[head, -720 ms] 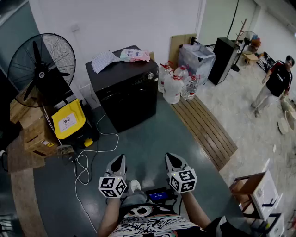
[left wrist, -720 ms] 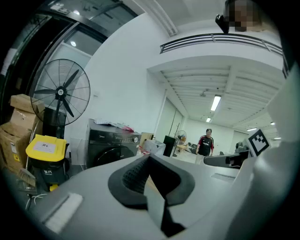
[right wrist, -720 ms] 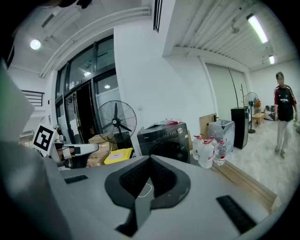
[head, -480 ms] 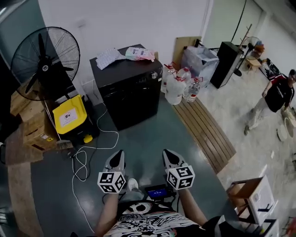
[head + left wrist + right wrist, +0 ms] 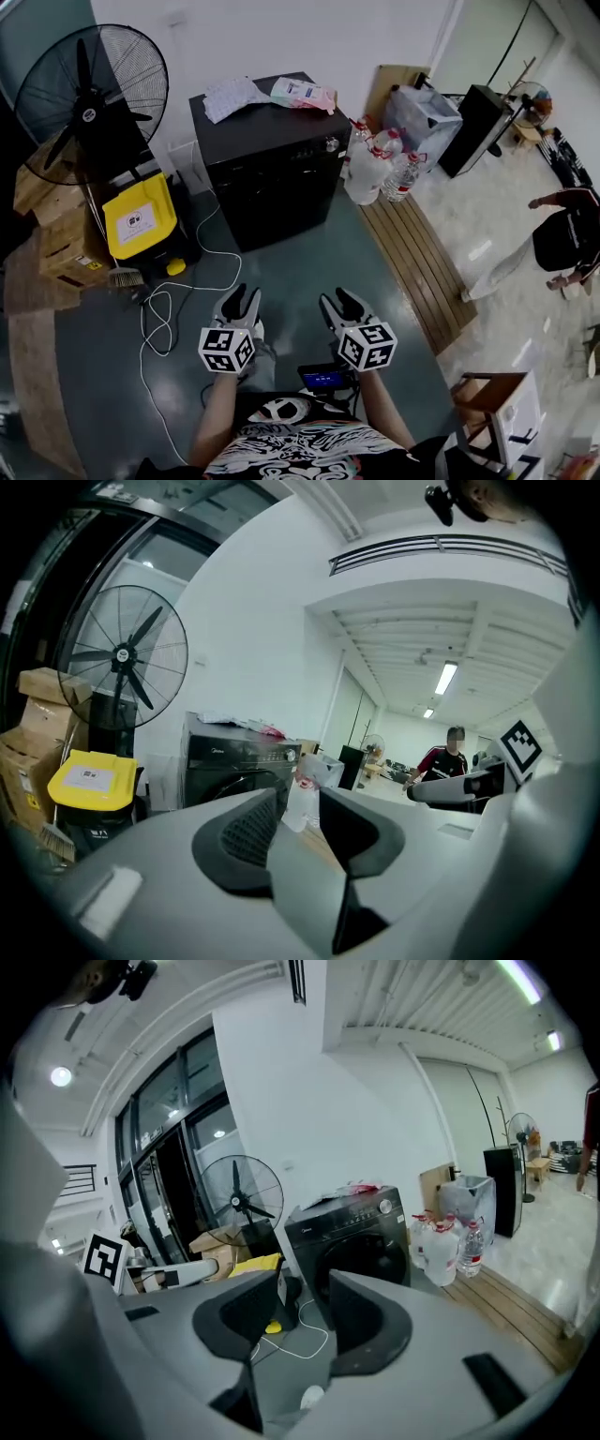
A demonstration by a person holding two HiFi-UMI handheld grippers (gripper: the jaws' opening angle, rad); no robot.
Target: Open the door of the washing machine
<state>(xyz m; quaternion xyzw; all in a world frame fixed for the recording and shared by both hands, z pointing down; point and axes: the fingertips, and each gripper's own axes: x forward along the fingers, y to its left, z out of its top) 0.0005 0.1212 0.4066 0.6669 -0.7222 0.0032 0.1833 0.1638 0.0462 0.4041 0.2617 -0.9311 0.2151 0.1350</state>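
Head view: the washing machine stands straight ahead against the wall, well apart from both grippers. Its dark front door faces the person and looks shut; I cannot tell which edge bears the handle. The left gripper and right gripper sit side by side, about equally far from it, each with jaws apart and nothing between them. Papers lie on its top. Water bottles stand just beside it on the right, a yellow bin and a fan on the left. A white cable trails over the floor ahead of the left gripper.
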